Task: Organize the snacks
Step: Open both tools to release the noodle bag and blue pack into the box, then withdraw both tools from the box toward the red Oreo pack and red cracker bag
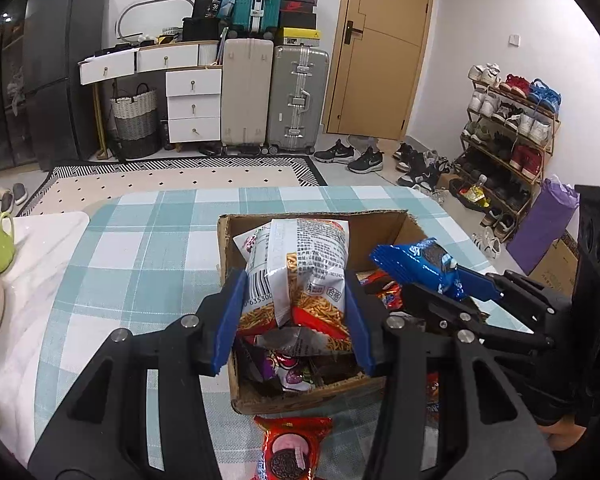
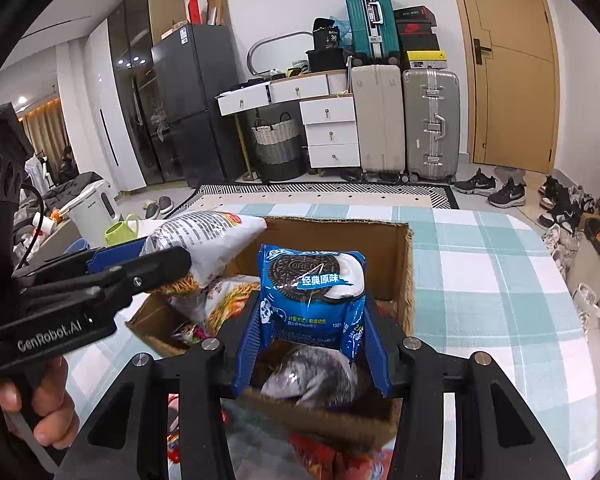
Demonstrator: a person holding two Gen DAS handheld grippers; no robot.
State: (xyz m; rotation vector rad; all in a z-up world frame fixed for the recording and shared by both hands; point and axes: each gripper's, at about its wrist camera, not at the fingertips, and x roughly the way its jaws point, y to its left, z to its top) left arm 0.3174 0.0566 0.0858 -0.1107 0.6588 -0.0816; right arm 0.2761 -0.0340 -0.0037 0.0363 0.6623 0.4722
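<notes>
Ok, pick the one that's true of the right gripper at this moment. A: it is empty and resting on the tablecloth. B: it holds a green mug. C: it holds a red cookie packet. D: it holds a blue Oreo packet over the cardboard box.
D: the right gripper is clamped on the blue Oreo packet, above the open cardboard box, as both wrist views show.

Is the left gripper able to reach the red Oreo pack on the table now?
Probably not yet: the left gripper is shut on the noodle snack bag above the cardboard box; the red Oreo pack lies free beside it.
</notes>
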